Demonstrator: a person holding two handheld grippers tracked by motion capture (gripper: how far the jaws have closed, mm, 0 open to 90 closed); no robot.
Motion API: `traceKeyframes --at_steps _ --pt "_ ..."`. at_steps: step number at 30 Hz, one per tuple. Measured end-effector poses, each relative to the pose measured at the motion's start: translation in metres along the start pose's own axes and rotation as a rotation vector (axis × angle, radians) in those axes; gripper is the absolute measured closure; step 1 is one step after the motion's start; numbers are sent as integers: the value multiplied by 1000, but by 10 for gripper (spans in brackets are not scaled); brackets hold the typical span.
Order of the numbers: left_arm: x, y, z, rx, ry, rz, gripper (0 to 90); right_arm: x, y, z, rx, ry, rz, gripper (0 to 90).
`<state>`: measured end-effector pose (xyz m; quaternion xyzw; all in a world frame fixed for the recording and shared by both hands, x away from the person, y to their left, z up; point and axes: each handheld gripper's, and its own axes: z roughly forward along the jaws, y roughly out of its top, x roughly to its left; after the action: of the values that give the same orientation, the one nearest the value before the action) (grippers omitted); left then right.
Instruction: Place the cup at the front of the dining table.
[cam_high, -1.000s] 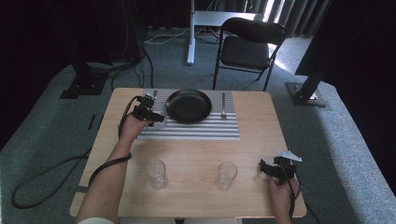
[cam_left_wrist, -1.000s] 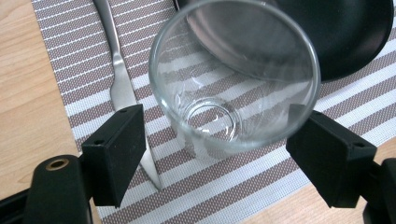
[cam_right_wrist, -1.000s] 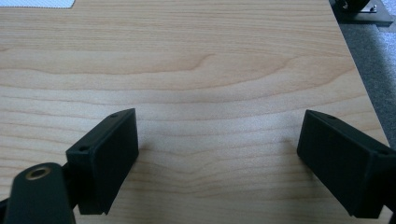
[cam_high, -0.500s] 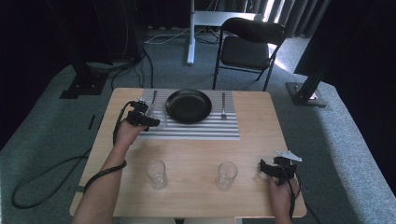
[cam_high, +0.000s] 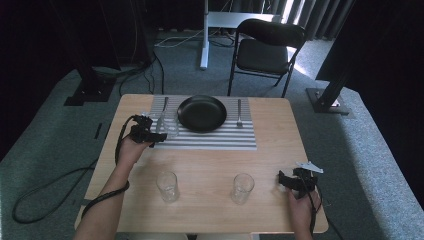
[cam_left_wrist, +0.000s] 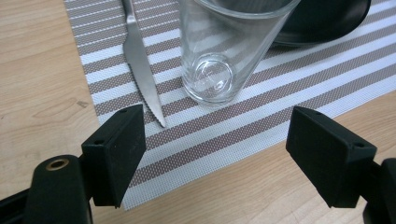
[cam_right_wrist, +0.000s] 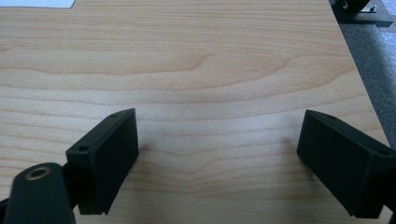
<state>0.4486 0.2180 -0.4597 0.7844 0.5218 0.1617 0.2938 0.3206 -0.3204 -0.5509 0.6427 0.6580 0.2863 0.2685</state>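
Left tongs (cam_left_wrist: 212, 154) spread, nothing between the jaws, just short of a clear glass (cam_left_wrist: 224, 51) standing upright on the striped placemat (cam_left_wrist: 280, 112) beside the knife (cam_left_wrist: 140, 65), black plate (cam_high: 202, 113) behind. Right tongs (cam_right_wrist: 217, 158) spread over bare desk (cam_right_wrist: 210, 70), nothing gripped
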Motion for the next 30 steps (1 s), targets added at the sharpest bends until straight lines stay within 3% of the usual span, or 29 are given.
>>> traceKeyframes --at_steps 10,14,18,19,23,30 --pt "10 -19 -18 -36 12 -33 207 0 0 0 0 0 0 120" --pt "14 -28 -19 -25 12 -43 207 0 0 0 0 0 0 120" --pt "16 -36 -21 -28 41 -40 207 0 0 0 0 0 0 120" --pt "19 -42 -24 -40 19 -61 207 0 0 0 0 0 0 120" --pt "20 -52 -30 -69 48 -54 207 0 0 0 0 0 1 120" --pt "26 -73 -34 -63 56 -79 207 0 0 0 0 0 0 120"
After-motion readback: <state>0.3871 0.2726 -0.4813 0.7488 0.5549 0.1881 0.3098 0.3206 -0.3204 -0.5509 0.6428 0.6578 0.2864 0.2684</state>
